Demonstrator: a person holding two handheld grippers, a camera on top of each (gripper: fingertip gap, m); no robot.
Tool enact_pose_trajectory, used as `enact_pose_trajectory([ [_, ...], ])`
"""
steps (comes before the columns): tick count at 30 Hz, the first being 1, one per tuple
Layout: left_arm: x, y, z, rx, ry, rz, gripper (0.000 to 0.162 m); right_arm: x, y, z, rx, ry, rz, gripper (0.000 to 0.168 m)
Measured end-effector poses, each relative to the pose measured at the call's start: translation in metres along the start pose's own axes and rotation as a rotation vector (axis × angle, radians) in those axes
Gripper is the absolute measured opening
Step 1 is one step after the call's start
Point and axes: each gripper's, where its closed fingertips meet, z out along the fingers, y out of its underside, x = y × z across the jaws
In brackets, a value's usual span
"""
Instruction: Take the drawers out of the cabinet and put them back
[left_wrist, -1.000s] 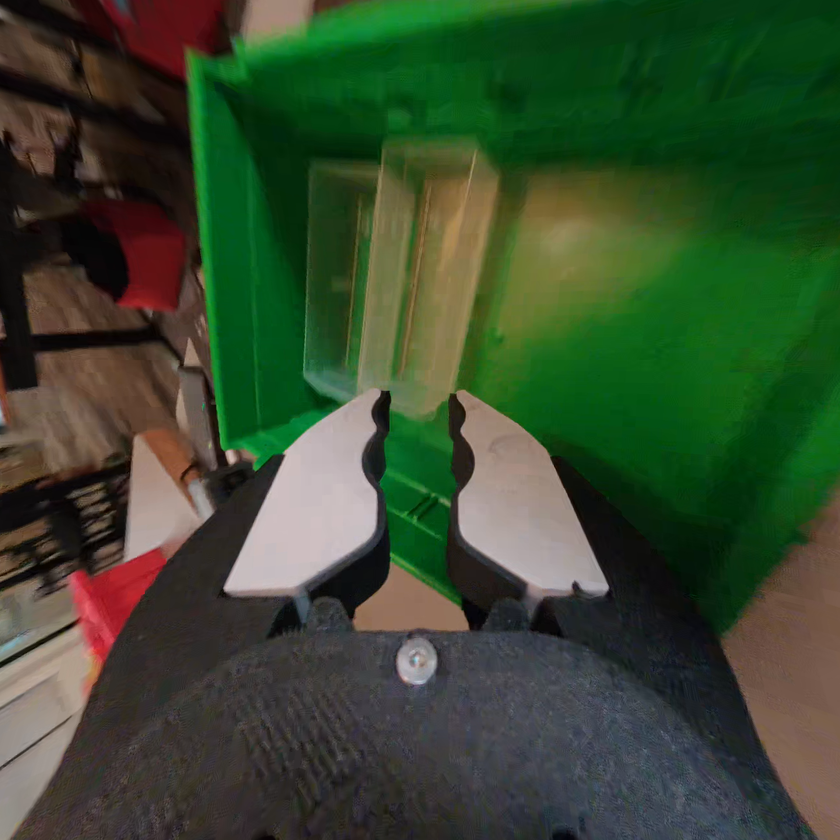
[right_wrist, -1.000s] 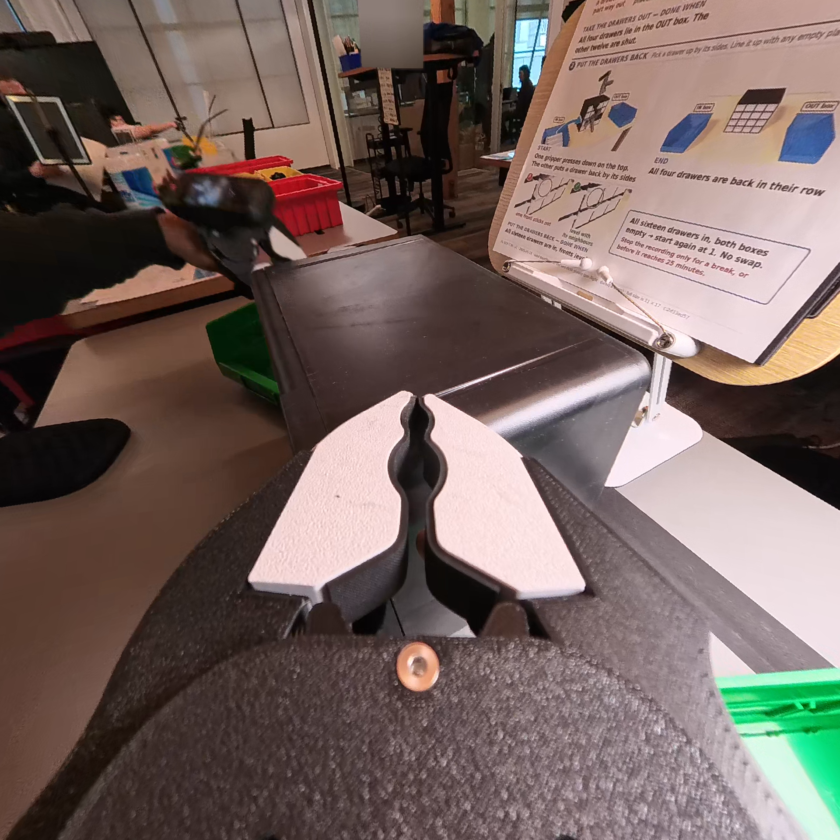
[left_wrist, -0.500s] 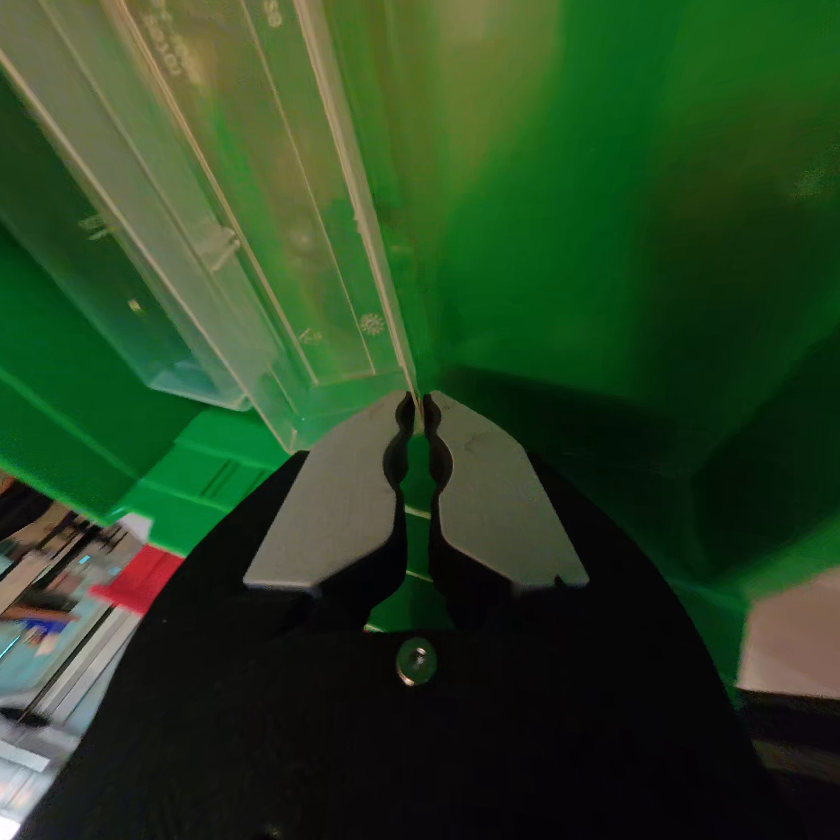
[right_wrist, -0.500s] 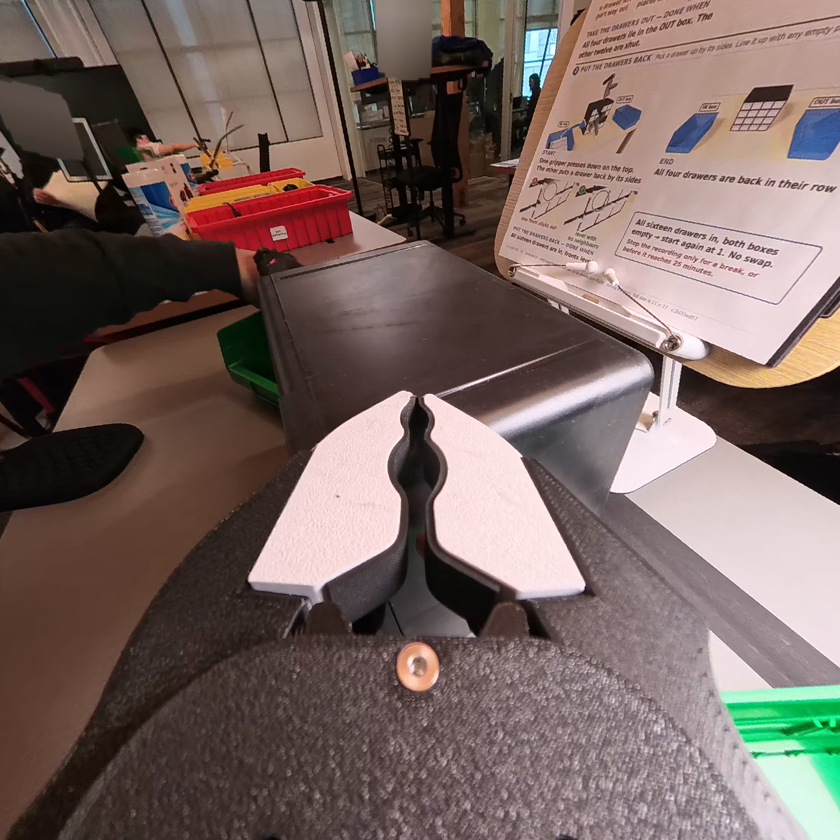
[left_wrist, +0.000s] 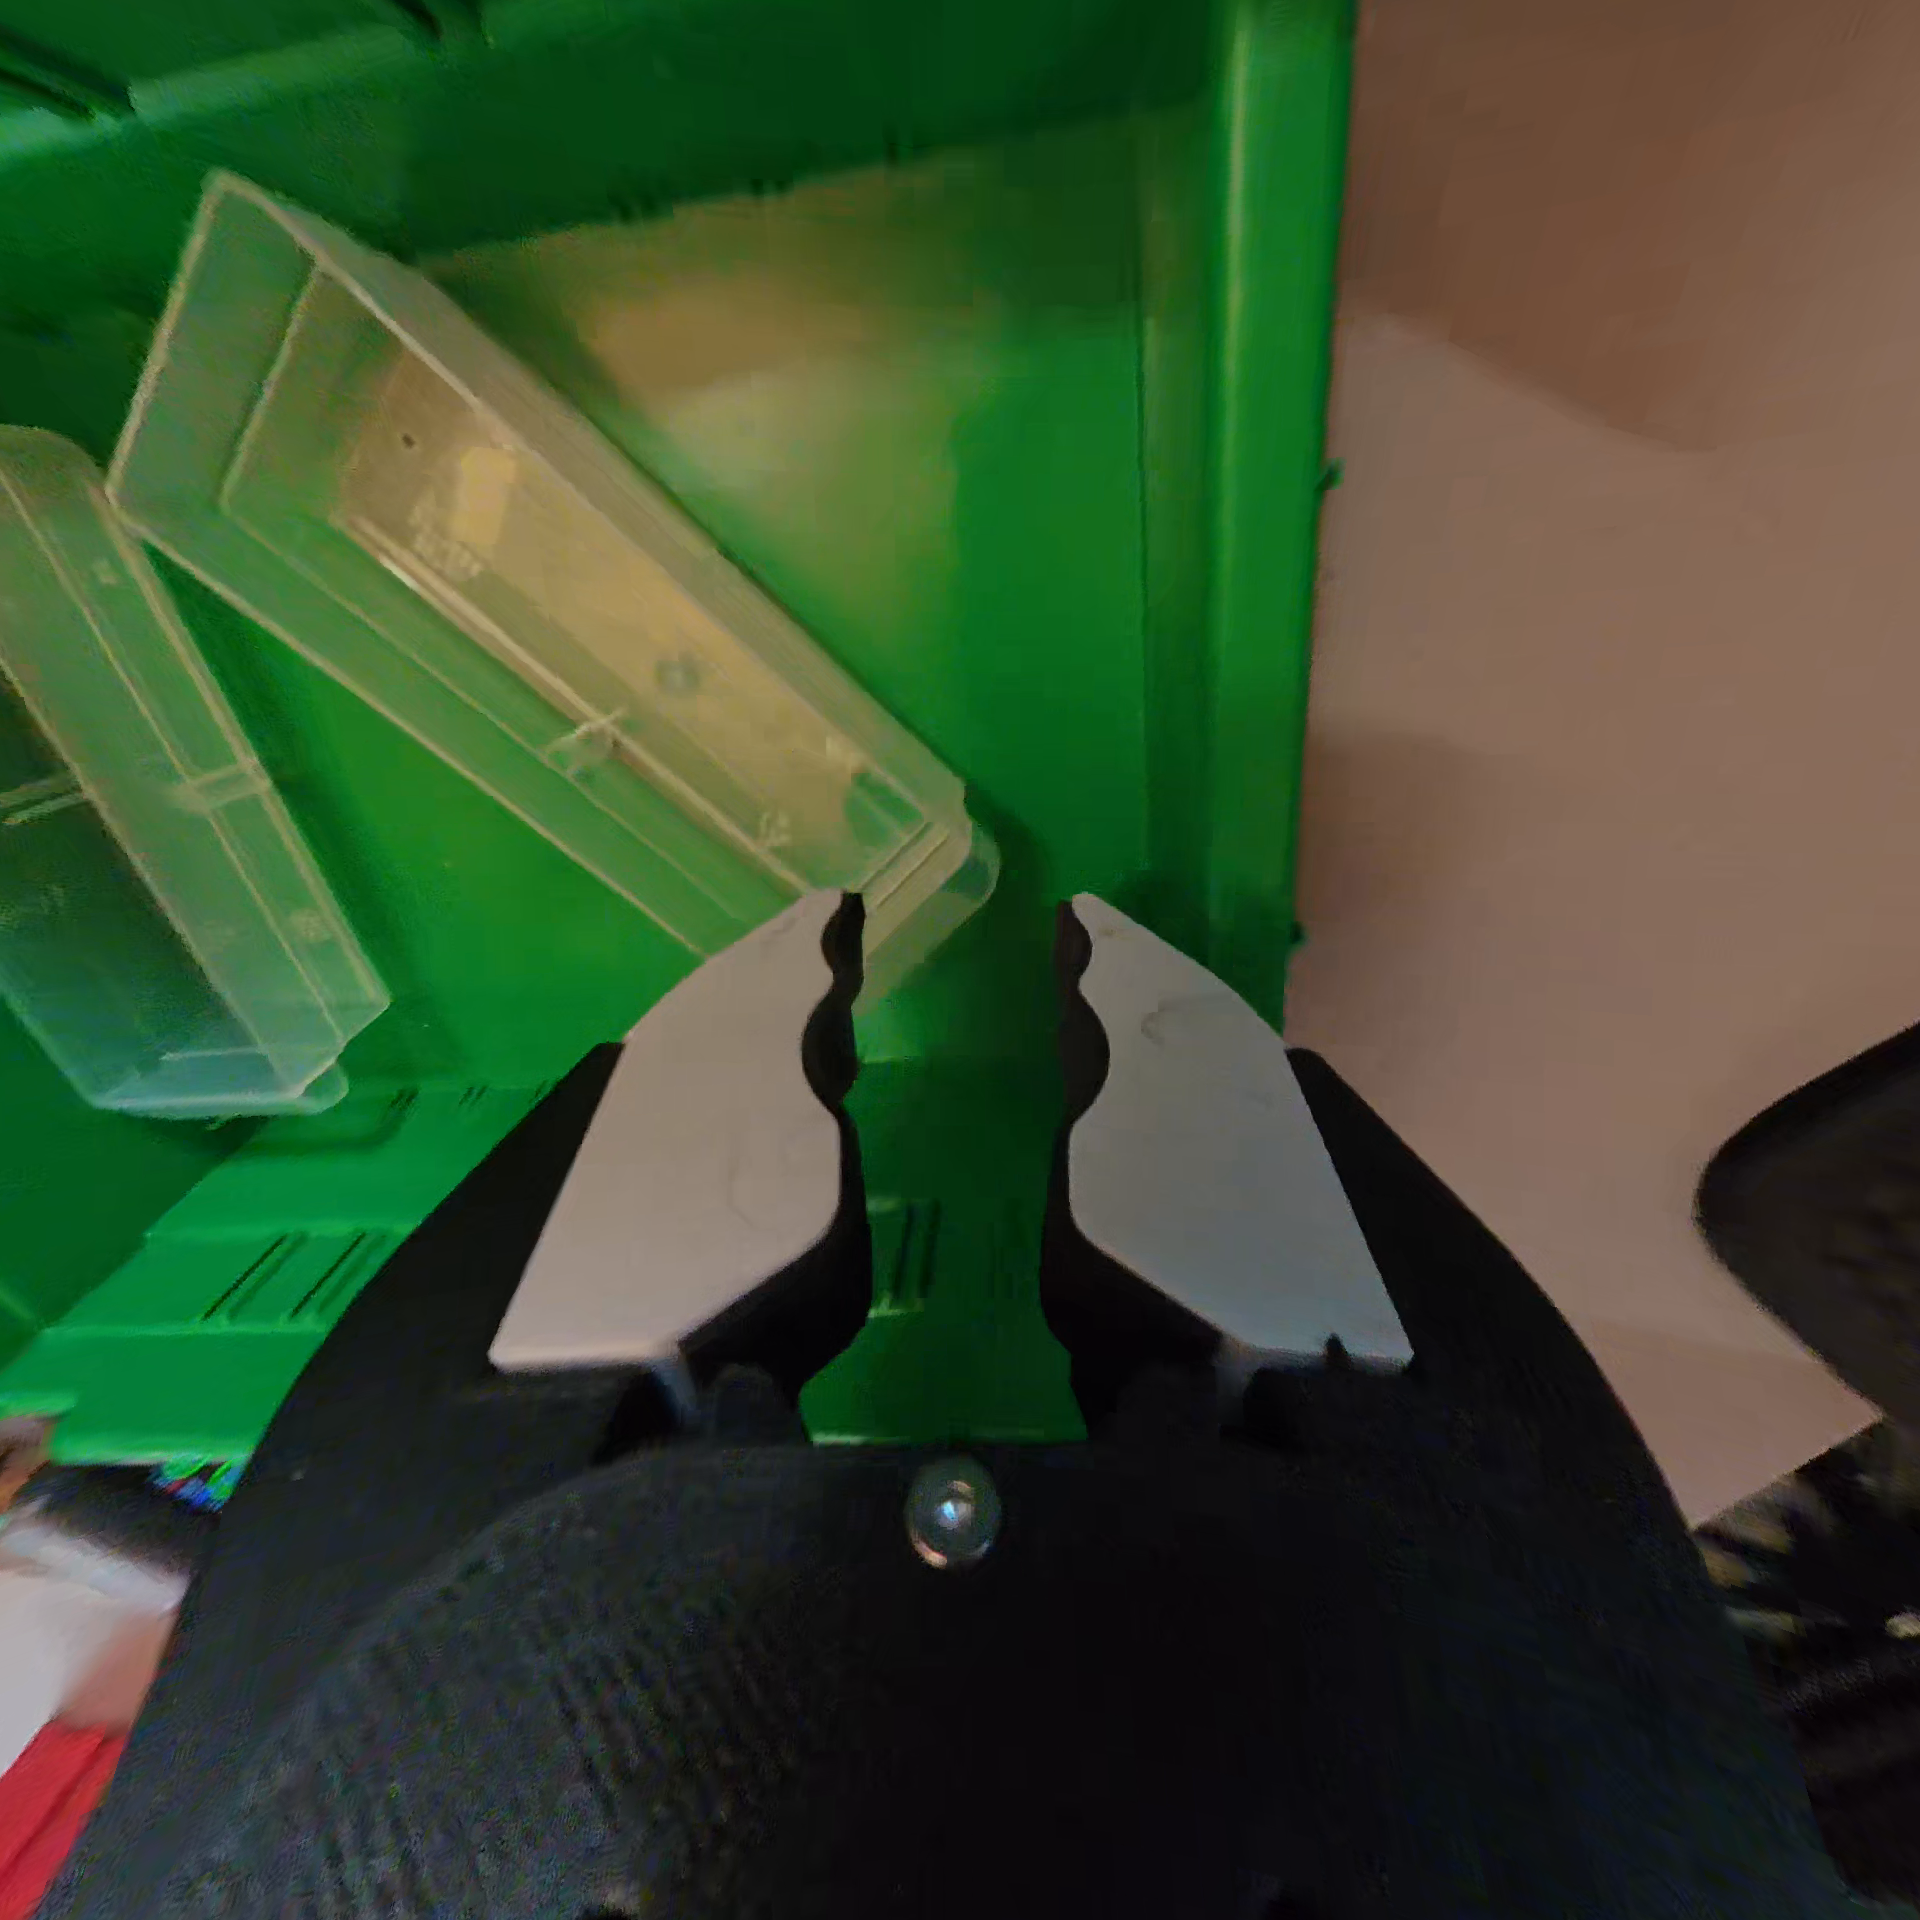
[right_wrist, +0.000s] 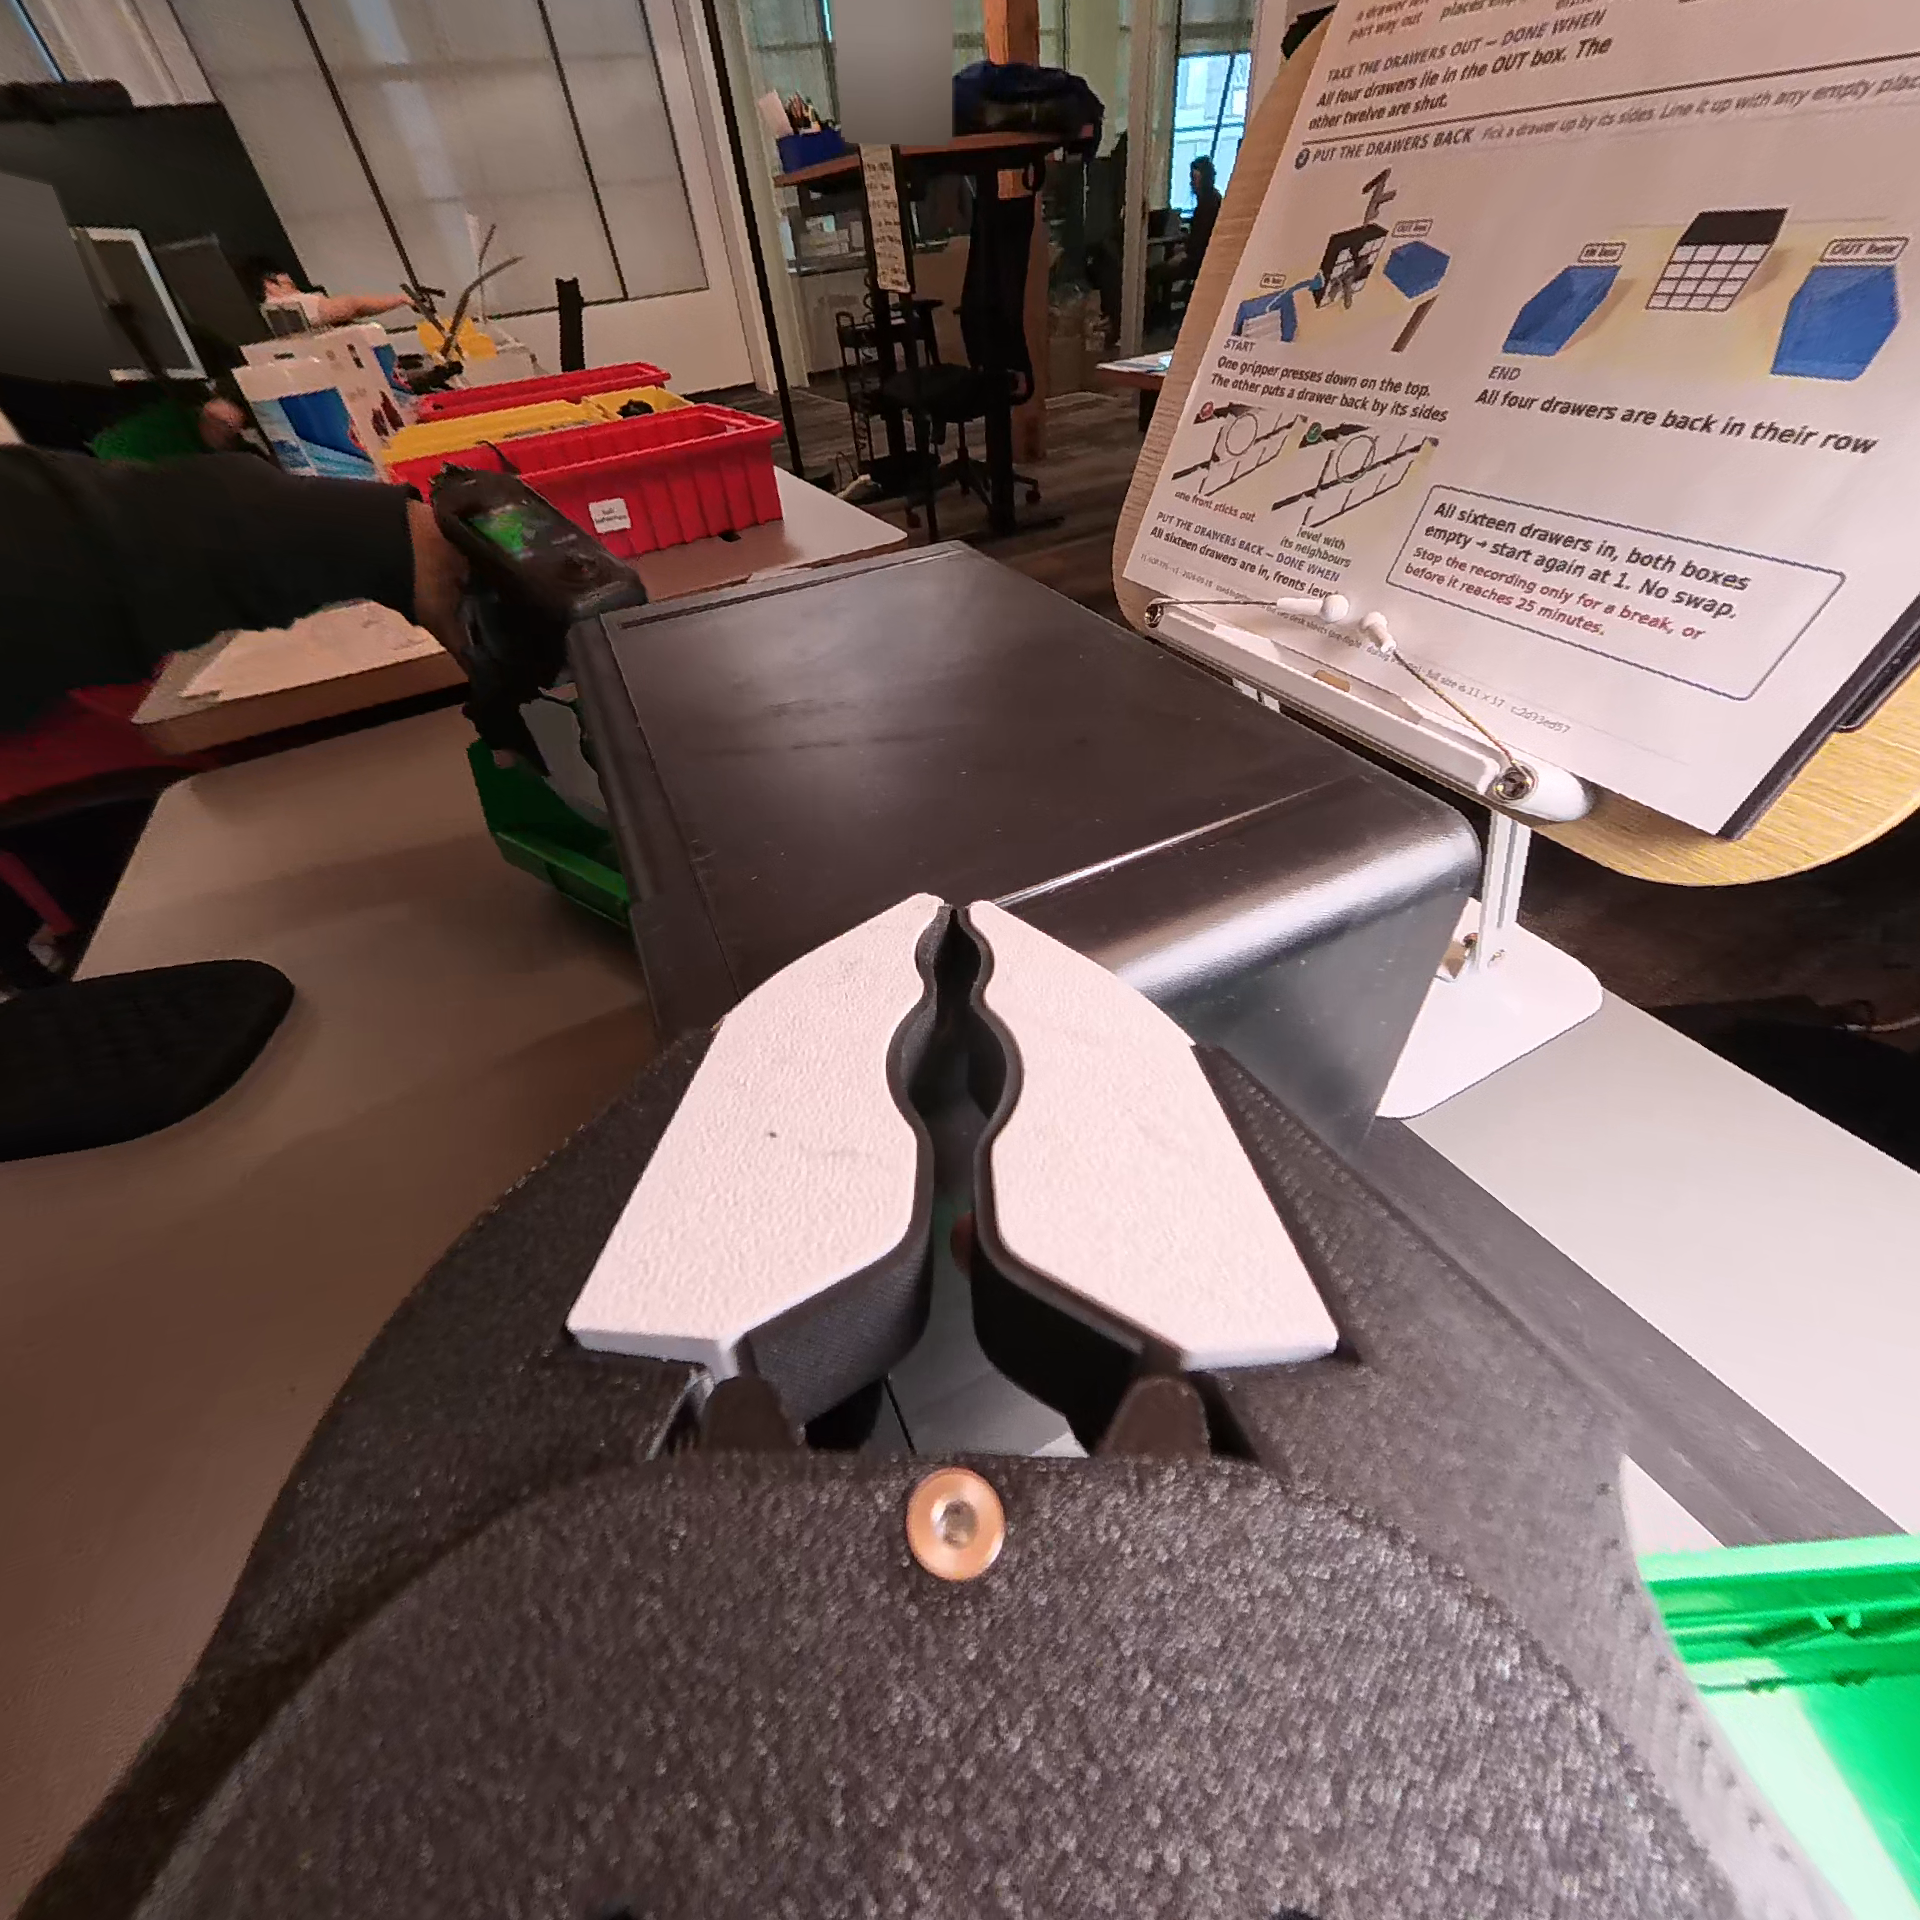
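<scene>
I see an open office behind the beige tabletop (right_wrist: 343, 1049): glass partitions, desks, red bins (right_wrist: 665, 468) at upper left, and an instruction sheet on a stand (right_wrist: 1558, 416) at upper right. The black cabinet (right_wrist: 987, 748) fills the middle of the right wrist view, seen from its top. My right hand-held gripper (right_wrist: 956, 914) is clenched on nothing and rests at the cabinet's near top edge, which I take to be steadying it.

What has changed is on the left. Half a second ago my left hand-held gripper (left_wrist: 956, 909) was pinched on the wall of a clear drawer (left_wrist: 540, 582); now its jaws stand apart and the drawer lies loose and tilted in the green bin (left_wrist: 1236, 520), its corner just at the left fingertip. A second clear drawer (left_wrist: 135, 810) lies beside it at the left edge. So I judge two drawers are out, and the left one is free to fetch another.
</scene>
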Motion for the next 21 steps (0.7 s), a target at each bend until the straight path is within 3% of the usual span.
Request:
enact_pose_trajectory([
  [1,-0.003,0.008,0.003,-0.043,-0.03,0.025,0.037,0.0,0.0,0.0,0.0,-0.001,0.0,0.0],
  [6,-0.013,0.027,0.025,-0.168,-0.159,0.146,0.033,0.0,0.0,0.0,-0.001,0.0,-0.003,0.0],
  [11,-0.012,0.017,0.029,-0.149,-0.229,0.196,0.02,0.0,0.0,0.0,0.0,-0.001,-0.002,0.0],
  [15,0.002,-0.001,0.006,-0.048,-0.193,0.144,0.018,0.0,0.0,0.0,-0.001,0.0,-0.004,0.0],
  [21,0.034,-0.03,-0.058,0.134,-0.152,0.075,0.018,0.0,0.0,0.0,-0.005,0.005,-0.01,0.0],
])
